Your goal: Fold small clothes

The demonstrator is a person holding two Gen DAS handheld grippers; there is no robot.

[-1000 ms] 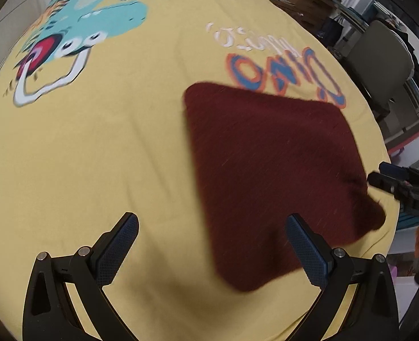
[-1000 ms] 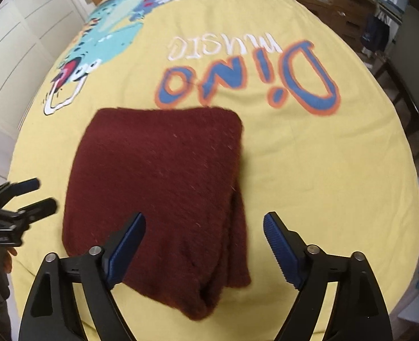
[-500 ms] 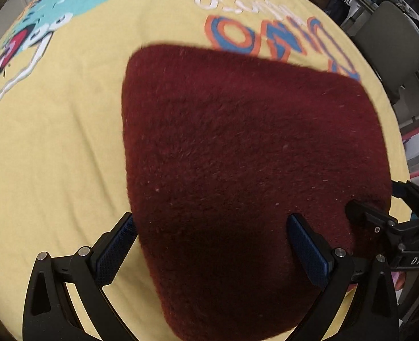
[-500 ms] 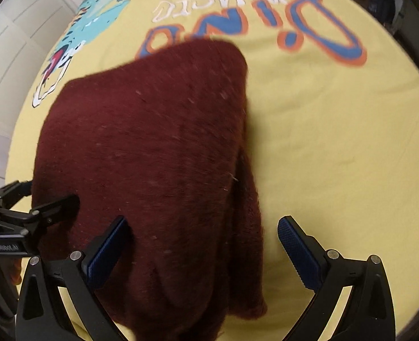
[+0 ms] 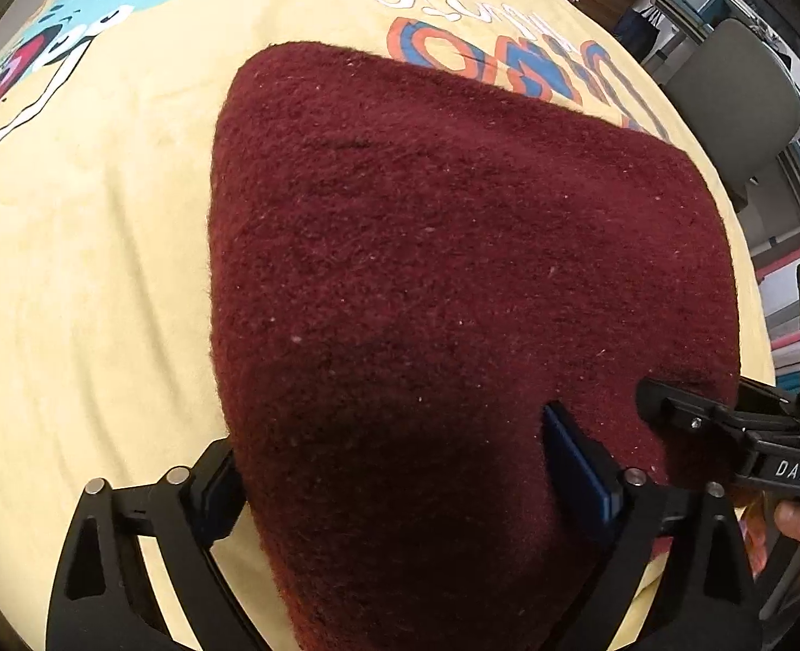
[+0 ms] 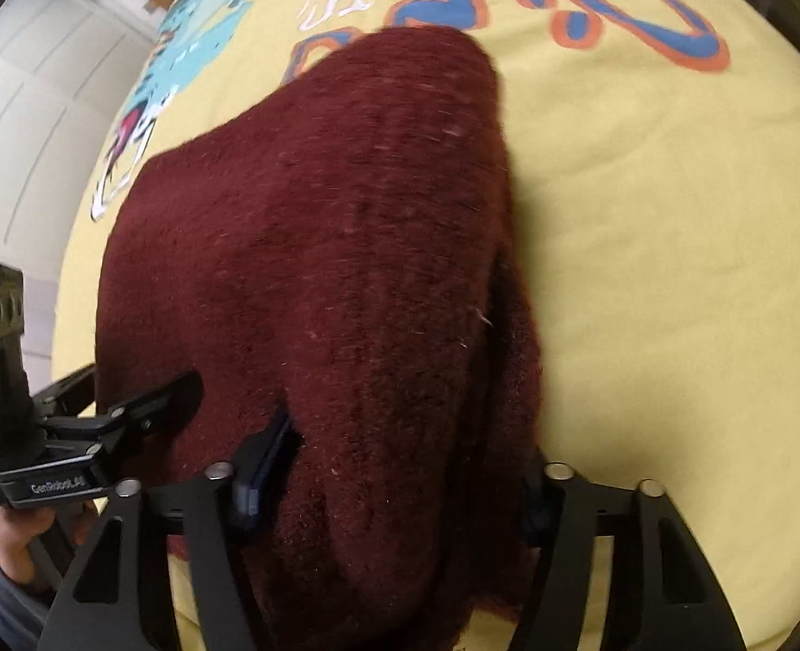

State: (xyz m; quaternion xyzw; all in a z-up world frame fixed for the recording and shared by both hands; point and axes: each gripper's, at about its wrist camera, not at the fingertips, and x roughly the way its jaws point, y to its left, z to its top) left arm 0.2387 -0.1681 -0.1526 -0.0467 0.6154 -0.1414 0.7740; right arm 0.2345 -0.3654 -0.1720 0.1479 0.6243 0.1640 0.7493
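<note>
A folded dark red knitted garment (image 5: pixel 454 282) lies on a yellow printed cloth (image 5: pixel 85 249). My left gripper (image 5: pixel 400 483) is open, its fingers astride the garment's near left corner, with one blue pad (image 5: pixel 579 466) on top of the fabric. My right gripper (image 6: pixel 394 472) is open and straddles the near right part of the same garment (image 6: pixel 335 249), one finger pressed into the knit. Each gripper shows in the other's view, the right gripper (image 5: pixel 725 428) at the garment's right edge, the left gripper (image 6: pixel 101 434) at its left edge.
The yellow cloth carries a dinosaur print (image 5: pixel 36 54) and "Dino" lettering (image 6: pixel 639 16). A grey chair (image 5: pixel 736 92) and shelves stand beyond the right edge. White cupboard doors (image 6: pixel 25 119) are at the left. The cloth's near edge is just below the grippers.
Both grippers have moved forward and down onto the garment's near edge, which now fills both views. The fingers now straddle the fabric and stand a little closer together.
</note>
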